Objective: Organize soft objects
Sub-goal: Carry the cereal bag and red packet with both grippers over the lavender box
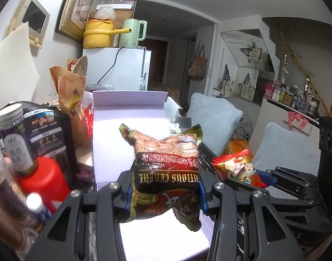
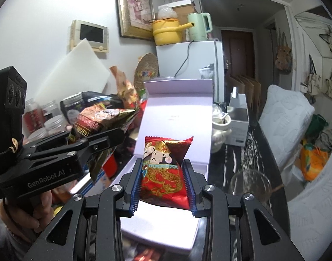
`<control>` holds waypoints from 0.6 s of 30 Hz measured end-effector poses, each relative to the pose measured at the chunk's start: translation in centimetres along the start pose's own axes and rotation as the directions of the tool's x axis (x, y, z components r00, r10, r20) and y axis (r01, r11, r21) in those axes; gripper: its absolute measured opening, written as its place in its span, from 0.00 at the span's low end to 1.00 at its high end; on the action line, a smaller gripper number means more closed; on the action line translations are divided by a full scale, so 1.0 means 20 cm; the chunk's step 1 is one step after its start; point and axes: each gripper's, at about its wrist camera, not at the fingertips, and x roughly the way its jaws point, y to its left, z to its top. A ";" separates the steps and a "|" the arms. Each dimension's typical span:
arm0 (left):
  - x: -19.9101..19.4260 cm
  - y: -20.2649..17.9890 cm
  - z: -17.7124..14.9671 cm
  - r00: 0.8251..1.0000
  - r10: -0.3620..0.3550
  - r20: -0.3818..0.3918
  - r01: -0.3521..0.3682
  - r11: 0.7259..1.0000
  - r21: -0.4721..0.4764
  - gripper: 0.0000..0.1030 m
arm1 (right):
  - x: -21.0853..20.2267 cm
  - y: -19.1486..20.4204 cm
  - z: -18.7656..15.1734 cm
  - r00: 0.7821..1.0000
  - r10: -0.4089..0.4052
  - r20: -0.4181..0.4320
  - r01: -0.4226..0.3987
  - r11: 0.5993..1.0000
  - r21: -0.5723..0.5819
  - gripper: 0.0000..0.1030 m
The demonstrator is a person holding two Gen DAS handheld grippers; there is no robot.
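A yellow pot (image 1: 96,33) and green kettle (image 1: 134,33) top a white fridge (image 1: 126,69) at the far wall, beside a framed picture (image 1: 78,6); red bottle (image 1: 44,178) near left, glass (image 2: 250,184) near right.

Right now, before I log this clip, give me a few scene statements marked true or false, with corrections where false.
1. The left gripper grips a brown and gold cereal packet. True.
2. The right gripper is open with nothing in it. False: it is shut on a red dragon-print packet.
3. The white box ahead has its lid raised. True.
4. A yellow pot stands on the white fridge next to a green kettle. True.
5. Both packets already lie inside the box. False: both are held in the grippers above it.
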 end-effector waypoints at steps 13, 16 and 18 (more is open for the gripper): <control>0.33 0.16 -0.01 0.992 0.081 -0.096 -0.083 0.996 -0.018 0.42 | 0.36 -0.08 0.11 0.999 0.001 -0.045 -0.001 1.000 0.001 0.34; 0.39 0.18 -0.03 0.987 0.090 -0.131 -0.094 0.995 -0.021 0.42 | 0.44 -0.09 0.12 0.997 -0.006 -0.080 0.006 1.000 0.001 0.34; 0.43 0.19 -0.05 0.983 0.092 -0.159 -0.097 0.995 -0.022 0.42 | 0.51 -0.11 0.10 0.993 -0.015 -0.117 0.015 1.000 0.005 0.34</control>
